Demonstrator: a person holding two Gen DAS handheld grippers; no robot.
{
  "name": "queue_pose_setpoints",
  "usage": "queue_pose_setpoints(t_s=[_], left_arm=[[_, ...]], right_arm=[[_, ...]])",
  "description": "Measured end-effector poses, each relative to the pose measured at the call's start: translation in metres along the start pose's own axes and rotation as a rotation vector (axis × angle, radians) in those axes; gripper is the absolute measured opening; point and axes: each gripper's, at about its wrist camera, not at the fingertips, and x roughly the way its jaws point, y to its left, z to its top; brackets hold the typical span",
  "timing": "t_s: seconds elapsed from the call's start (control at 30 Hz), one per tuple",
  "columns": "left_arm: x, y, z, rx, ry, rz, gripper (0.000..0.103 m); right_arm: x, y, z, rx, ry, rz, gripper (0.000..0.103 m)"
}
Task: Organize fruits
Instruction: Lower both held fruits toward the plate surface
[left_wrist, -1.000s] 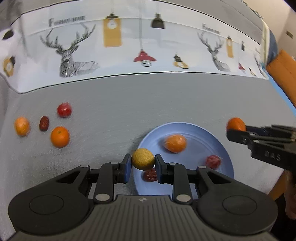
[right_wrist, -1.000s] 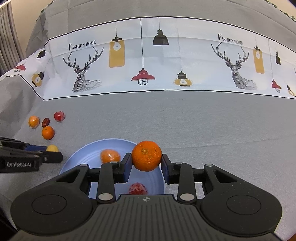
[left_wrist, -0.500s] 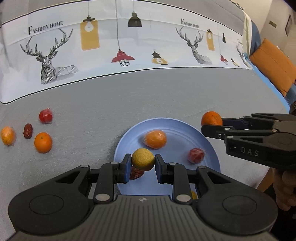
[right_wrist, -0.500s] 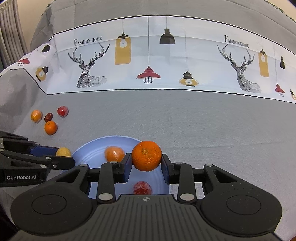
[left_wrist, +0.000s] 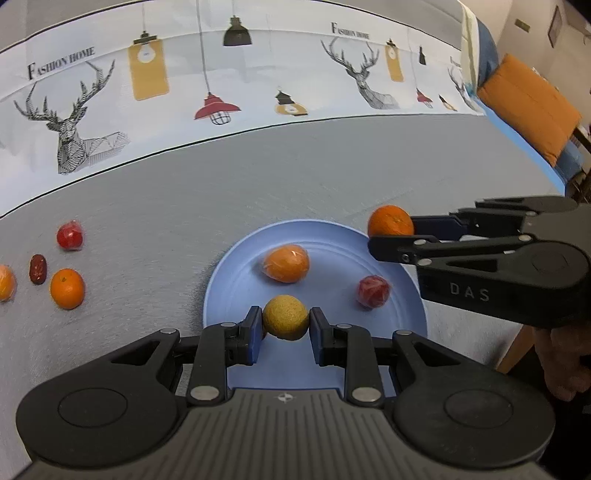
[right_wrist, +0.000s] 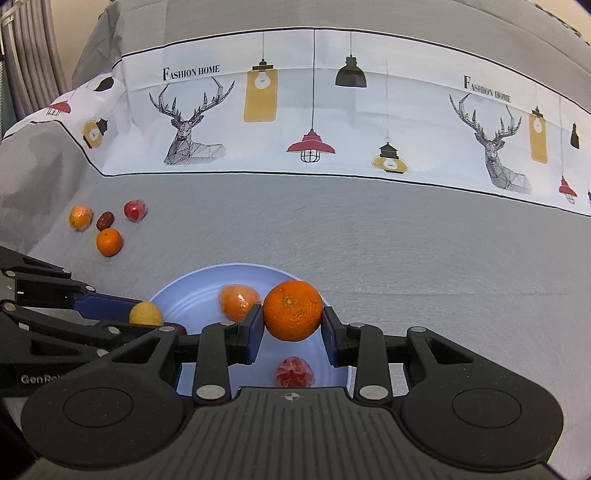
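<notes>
Meanwhile, over the last second, the left gripper (left_wrist: 285, 321) had carried its yellow fruit (left_wrist: 285, 322) from the plate's near-left rim to a place over the inside of the blue plate (left_wrist: 236, 280), jaws pinching the fruit on both sides throughout. The right gripper (right_wrist: 292, 325) kept its jaws clamped on the orange (right_wrist: 292, 314) and had come in from beside the plate, so that the orange now hung over the far-right rim, as the left wrist view showed. Both fruits thus looked close to being set down, though neither had been let go; judging by this, the placing step was nearly ready to finish.

On the plate already lay a wrapped orange fruit (left_wrist: 286, 263) toward the back and a wrapped red fruit (left_wrist: 373, 291) to the right, well apart from each other. A small dark red fruit (right_wrist: 180, 328) peeped out just beside the left jaws, mostly hidden. Free room remained at the front middle of the plate, under the yellow fruit.

Off to the left on the grey cloth (left_wrist: 332, 177) waited four more: a wrapped red one (left_wrist: 70, 235), a dark date-like one (left_wrist: 37, 268), an orange (left_wrist: 67, 288) and another wrapped orange one (left_wrist: 5, 282) at the picture's edge. The two grippers stood near each other over the plate, so they might crowd one another on release, and round fruit could roll against its neighbours
</notes>
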Motion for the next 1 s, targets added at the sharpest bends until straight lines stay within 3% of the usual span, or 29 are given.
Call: queue_pose_setpoints(t_s=[1.0], left_arm=[[0.0041,-0.006,-0.0027,0.031,0.008,-0.015,0.032]], right_arm=[[0.0041,0.0076,-0.0013,-0.042,0.025,-0.006,0.037]])
